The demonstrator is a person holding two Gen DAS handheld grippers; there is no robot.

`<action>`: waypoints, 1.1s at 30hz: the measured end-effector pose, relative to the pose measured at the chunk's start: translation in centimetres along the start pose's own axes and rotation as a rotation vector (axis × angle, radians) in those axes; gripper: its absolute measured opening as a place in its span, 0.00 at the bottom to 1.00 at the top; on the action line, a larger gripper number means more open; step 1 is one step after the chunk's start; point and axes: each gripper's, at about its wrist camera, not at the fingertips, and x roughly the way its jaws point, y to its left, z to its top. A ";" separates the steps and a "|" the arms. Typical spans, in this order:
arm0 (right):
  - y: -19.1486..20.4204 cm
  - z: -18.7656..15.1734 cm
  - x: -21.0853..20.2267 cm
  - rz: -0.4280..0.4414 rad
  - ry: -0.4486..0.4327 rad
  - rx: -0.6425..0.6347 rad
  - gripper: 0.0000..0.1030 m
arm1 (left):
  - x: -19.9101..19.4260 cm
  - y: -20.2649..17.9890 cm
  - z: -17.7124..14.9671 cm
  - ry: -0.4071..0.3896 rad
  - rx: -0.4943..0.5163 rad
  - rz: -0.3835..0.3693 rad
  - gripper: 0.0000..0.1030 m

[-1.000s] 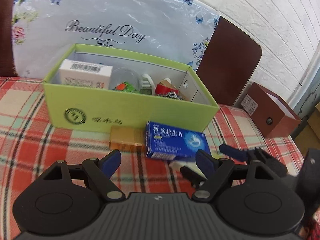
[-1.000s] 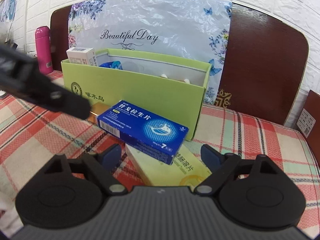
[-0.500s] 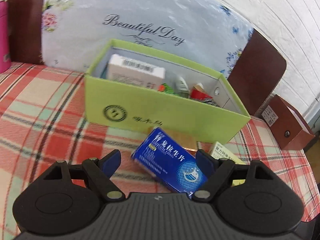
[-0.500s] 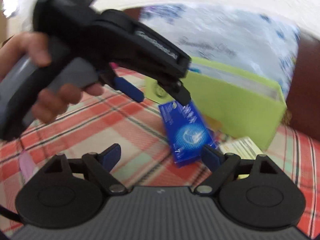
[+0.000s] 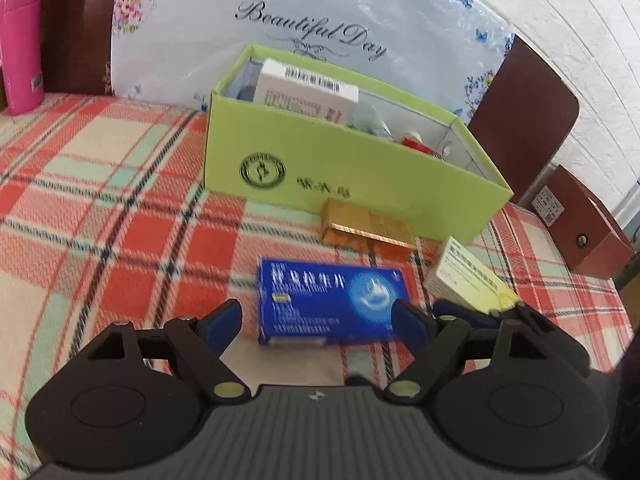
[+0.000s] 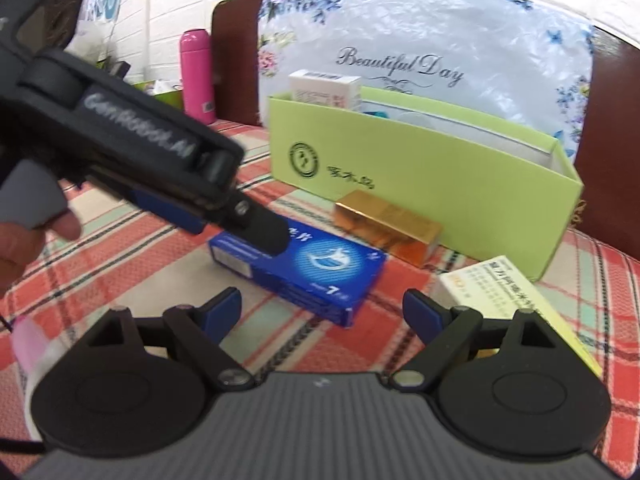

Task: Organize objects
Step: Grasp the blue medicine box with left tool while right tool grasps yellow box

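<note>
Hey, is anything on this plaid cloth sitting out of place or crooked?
Three packs lie loose outside the green box: a blue carton, a gold carton against the box's front wall, and a pale yellow carton lying askew. Inside the box, a white carton pokes above the rim. Nothing looks spilled or damaged.

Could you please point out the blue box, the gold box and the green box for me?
blue box (image 5: 332,300), left wrist view, its printed top face.
gold box (image 6: 388,222), right wrist view, its shiny top.
green box (image 5: 340,172), left wrist view, its front wall.
</note>
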 end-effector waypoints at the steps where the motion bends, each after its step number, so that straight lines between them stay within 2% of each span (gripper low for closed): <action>1: 0.3 -0.3 -0.5 -0.013 -0.007 0.000 0.86 | 0.2 -0.1 0.6 -0.018 0.026 -0.020 0.82; 4: -0.9 -0.8 -1.7 -0.040 -0.017 0.069 0.88 | 1.7 -0.5 2.7 -0.042 0.120 -0.137 0.82; 7: -2.5 -1.5 -2.8 -0.087 -0.020 0.111 0.90 | 3.8 -1.2 3.7 0.022 0.218 -0.189 0.82; 11: -5.2 -2.2 -3.7 -0.174 -0.029 0.147 0.94 | 5.7 -0.5 2.7 0.114 0.264 -0.143 0.82; 14: -8.2 -2.5 -3.1 -0.217 -0.016 0.192 1.00 | 4.4 0.0 0.6 0.104 0.287 -0.172 0.82; 18: -11.5 -2.7 -1.7 -0.167 0.055 0.282 1.00 | 2.7 -1.3 -1.8 0.114 0.328 -0.171 0.82; 20: -11.9 -3.1 -1.8 -0.158 0.055 0.312 1.00 | 2.2 -2.1 -2.8 0.111 0.345 -0.186 0.82; 23: -10.7 -3.5 -3.0 -0.170 0.071 0.302 0.94 | 2.3 -3.3 -3.2 0.100 0.361 -0.149 0.82; 27: -7.6 -4.1 -4.2 -0.203 0.081 0.263 0.69 | 3.8 -4.5 -2.7 0.108 0.350 -0.035 0.82; 28: -6.9 -4.2 -4.5 -0.217 0.087 0.271 0.69 | 3.9 -4.8 -2.6 0.111 0.354 -0.011 0.82; 31: -5.3 -4.5 -5.5 -0.231 0.095 0.299 0.69 | 3.8 -5.4 -2.7 0.108 0.365 0.045 0.66; 33: -4.3 -4.8 -6.1 -0.229 0.097 0.303 0.69 | 3.4 -5.2 -2.6 0.115 0.343 0.053 0.62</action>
